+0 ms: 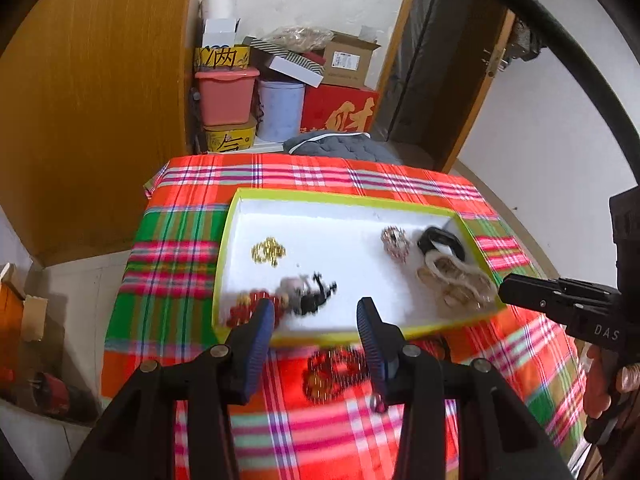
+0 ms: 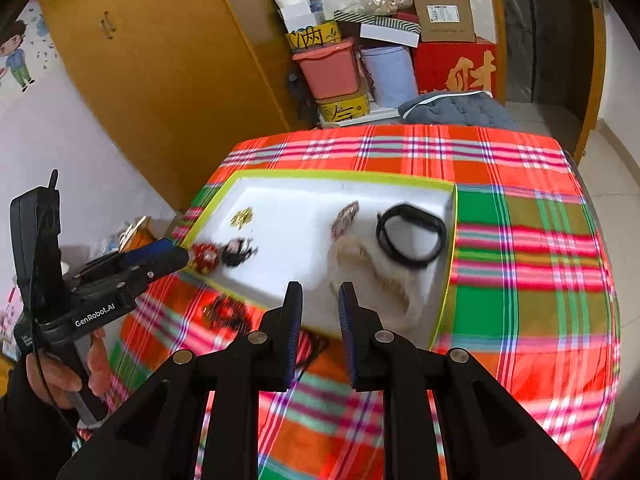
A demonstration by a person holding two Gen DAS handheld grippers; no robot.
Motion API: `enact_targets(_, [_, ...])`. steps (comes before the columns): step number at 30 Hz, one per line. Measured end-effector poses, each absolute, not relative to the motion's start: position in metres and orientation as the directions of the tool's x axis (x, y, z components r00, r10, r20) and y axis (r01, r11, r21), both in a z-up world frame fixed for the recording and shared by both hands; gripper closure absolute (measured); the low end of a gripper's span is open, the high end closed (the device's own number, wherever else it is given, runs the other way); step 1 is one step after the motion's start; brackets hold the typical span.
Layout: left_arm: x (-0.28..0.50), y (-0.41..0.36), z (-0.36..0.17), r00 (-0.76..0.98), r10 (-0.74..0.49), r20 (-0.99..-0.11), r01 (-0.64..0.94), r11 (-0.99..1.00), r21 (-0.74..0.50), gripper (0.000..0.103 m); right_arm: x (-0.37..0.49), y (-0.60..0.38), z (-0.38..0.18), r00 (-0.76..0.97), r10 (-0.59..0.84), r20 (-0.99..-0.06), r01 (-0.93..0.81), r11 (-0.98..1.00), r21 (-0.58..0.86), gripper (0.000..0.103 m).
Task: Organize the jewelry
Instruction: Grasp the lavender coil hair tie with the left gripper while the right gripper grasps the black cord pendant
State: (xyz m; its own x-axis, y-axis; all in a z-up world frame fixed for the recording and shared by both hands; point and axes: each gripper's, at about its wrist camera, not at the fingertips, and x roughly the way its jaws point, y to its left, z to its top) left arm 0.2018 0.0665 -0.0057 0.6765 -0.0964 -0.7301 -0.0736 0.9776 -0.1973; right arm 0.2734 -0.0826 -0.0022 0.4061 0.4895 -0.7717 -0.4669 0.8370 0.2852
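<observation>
Lying just below the left gripper's (image 1: 316, 316) open, empty jaws, the red bracelet (image 1: 336, 376) on the table sits nearer them than the right gripper's (image 2: 320, 300) narrowly parted, empty jaws.

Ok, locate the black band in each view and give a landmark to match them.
Left wrist: black band at the tray's far right corner.
Right wrist: black band right of centre, against the tray's right wall.
Shared landmark: gold chain in the tray.

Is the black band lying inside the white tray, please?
Yes, in the right wrist view the black band lies on the white floor of the tray, near its right wall beside the cream bracelet.
</observation>
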Motion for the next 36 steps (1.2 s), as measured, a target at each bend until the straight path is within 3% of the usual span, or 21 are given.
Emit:
enact_targets(7, [0.171,0.062,-0.014,0.664,-0.125,-0.737,-0.069,0.971,-0.228,0.060,0.239,-0.088,-0.013,0.372,0.509,-0.776,-0.477,0.822,0.311,0.078])
enact_targets(19, [0.119,0.037,-0.036,0.613,-0.194,-0.766,0.003,0.970,-0.243,0.060,0.200,-0.091,-0.027,0.337,0.508,-0.793,-0.501,0.810,0.306,0.078])
enact_targets(31, [0.107,0.000,-0.064,0.567,-0.186,-0.803,0.077,0.982,-0.173,0.060,0.192,-0.096,-0.022,0.344,0.502,-0.794,-0.497,0.815,0.300,0.078])
enact_targets(36, [0.108,-0.004,-0.066,0.582,-0.091,-0.808,0.060,0.996,-0.068,0.093,0.195,-0.091,-0.026,0.338,0.499,-0.798,-0.500,0.814,0.297,0.078])
